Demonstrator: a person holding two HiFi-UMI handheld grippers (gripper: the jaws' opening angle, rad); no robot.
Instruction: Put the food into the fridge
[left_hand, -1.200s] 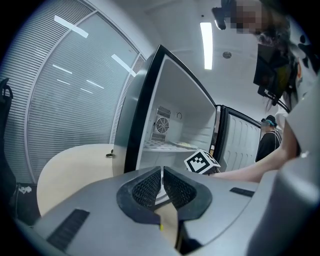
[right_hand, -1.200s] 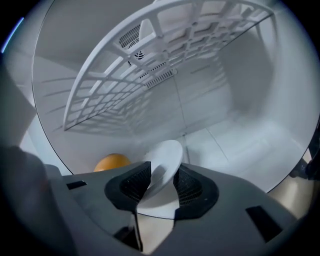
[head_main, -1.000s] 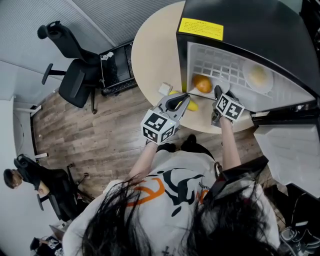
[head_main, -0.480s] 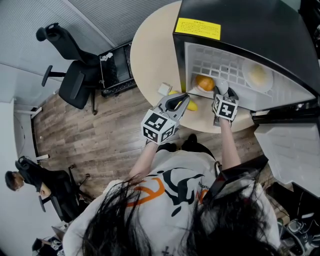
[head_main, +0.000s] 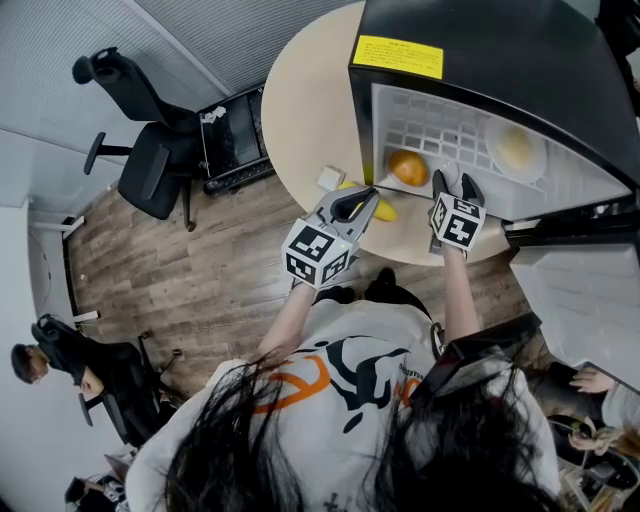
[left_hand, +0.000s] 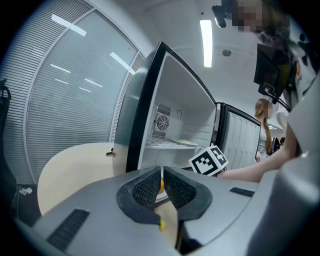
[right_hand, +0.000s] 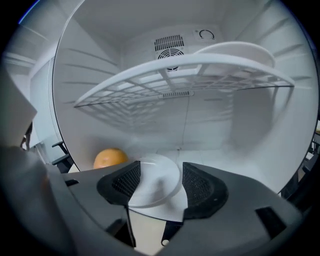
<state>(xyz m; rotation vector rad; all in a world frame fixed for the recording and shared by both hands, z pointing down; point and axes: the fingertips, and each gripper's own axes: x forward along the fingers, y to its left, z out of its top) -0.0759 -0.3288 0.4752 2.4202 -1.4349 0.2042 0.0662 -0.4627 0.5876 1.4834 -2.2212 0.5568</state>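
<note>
Task status: partly done. The fridge (head_main: 480, 60) stands open on the worktop (head_main: 310, 90). An orange (head_main: 408, 167) lies on the fridge floor, at the left. A bare white plate (right_hand: 155, 182) lies on the same floor, just beside the orange. A second plate (right_hand: 235, 49) sits on the wire shelf (right_hand: 150, 85) above; the head view shows something pale yellow on it, which I cannot identify.

Outstanding: one yellow piece (head_main: 387, 212) lies on the worktop, just outside the fridge mouth, not yet in. I judge it to be the last item to load.

My right claw (right_hand: 161, 167) is at the fridge mouth, jaws spread and pinching nothing. The bare plate lies just beyond and between them; the orange is off to their left, apart from both jaws.

My left claw (left_hand: 162, 172) is pressed nearly together with nothing in it. It hangs over the worktop in front of the fridge, with the yellow piece close beneath its tips.
</note>
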